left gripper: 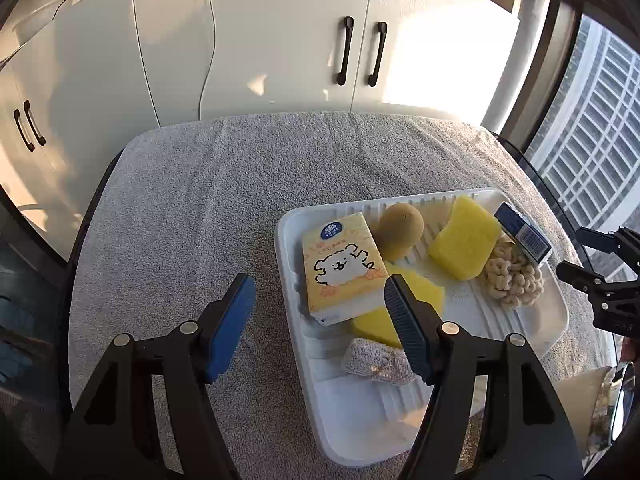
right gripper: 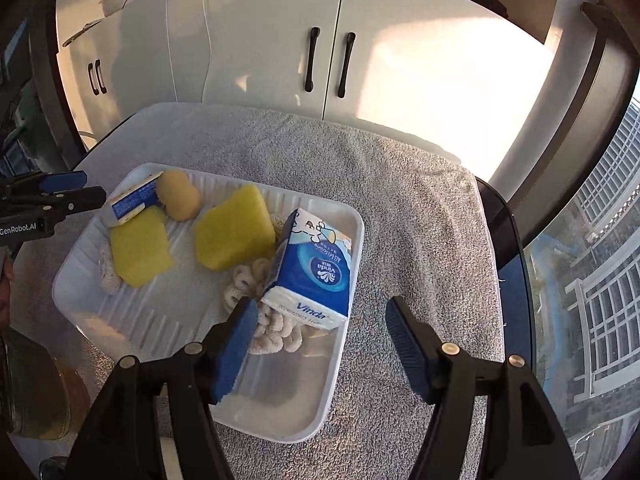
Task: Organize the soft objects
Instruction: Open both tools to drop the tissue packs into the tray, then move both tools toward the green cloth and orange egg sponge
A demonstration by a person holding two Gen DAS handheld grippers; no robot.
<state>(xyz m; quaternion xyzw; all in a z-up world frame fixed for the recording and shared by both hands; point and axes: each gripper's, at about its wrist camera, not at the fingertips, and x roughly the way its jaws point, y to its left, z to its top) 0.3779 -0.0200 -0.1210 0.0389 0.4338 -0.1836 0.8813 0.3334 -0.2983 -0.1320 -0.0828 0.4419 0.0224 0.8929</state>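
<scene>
A white tray (left gripper: 552, 312) on a grey towel holds soft things: a yellow tissue pack with a dog drawing (left gripper: 340, 268), a brown round sponge (left gripper: 400, 230), two yellow sponges (left gripper: 464, 238) (left gripper: 376, 324), a cream knitted piece (left gripper: 514, 276), a grey scrubber (left gripper: 378, 362) and a blue Vinda tissue pack (left gripper: 524, 234). My left gripper (left gripper: 320, 292) is open and empty over the tray's left rim, near the yellow pack. My right gripper (right gripper: 322, 316) is open and empty just in front of the blue pack (right gripper: 316, 270), which leans on the tray's right rim (right gripper: 352, 236).
The grey towel (left gripper: 208, 208) covers a round table with a dark edge. White cabinets with black handles (left gripper: 344, 50) stand behind it. A window (right gripper: 600, 272) runs along the right side. Bare towel lies left of the tray and right of it (right gripper: 432, 232).
</scene>
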